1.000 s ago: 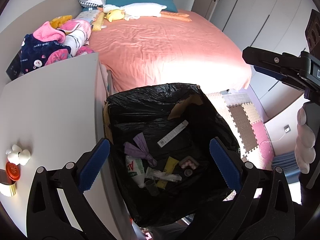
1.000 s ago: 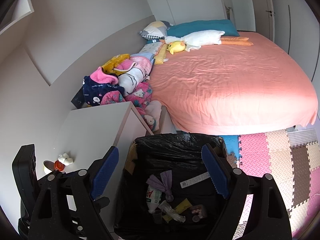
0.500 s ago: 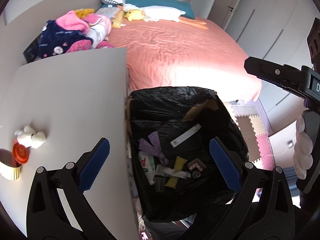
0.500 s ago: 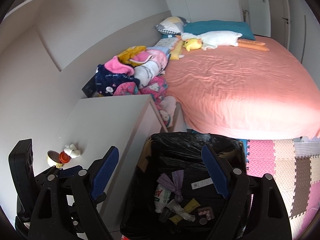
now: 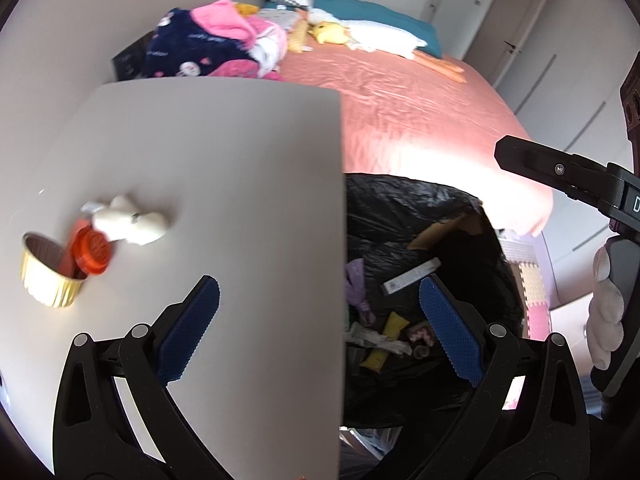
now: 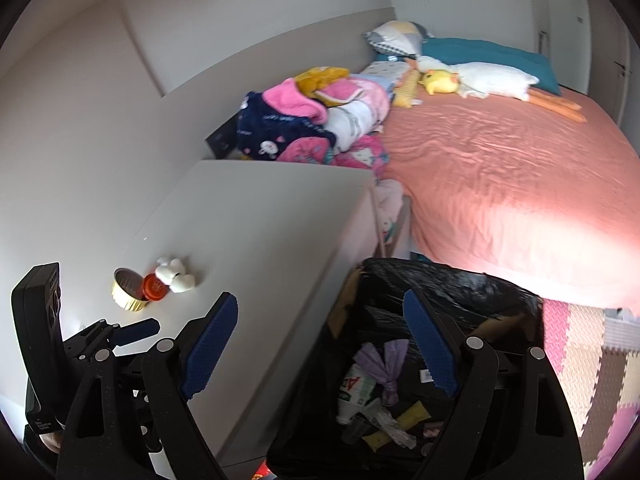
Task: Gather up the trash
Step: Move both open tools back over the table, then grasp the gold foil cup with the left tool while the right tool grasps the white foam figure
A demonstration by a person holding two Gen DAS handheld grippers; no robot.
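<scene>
A bin lined with a black bag [image 5: 404,208] [image 6: 448,280] stands beside a white cabinet [image 5: 208,152] [image 6: 256,224] and holds several wrappers and a bottle. On the cabinet top lie crumpled white tissue [image 5: 130,220] [image 6: 176,274], an orange cap [image 5: 93,252] [image 6: 154,287] and a gold foil cup [image 5: 48,278] [image 6: 127,289]. My left gripper [image 5: 320,332] is open and empty, straddling the cabinet's right edge. My right gripper [image 6: 320,356] is open and empty, above the bin's left rim.
A bed with a pink sheet [image 6: 500,168] lies beyond the bin, with a pile of clothes [image 6: 316,120] and pillows at its head. Foam floor mats [image 6: 588,360] lie to the right of the bin. Wardrobe doors [image 5: 560,40] line the far wall.
Both grippers have swung left from over the bin toward the cabinet top. The tissue, cap and foil cup now sit nearer and larger in view. Both grippers stay open.
</scene>
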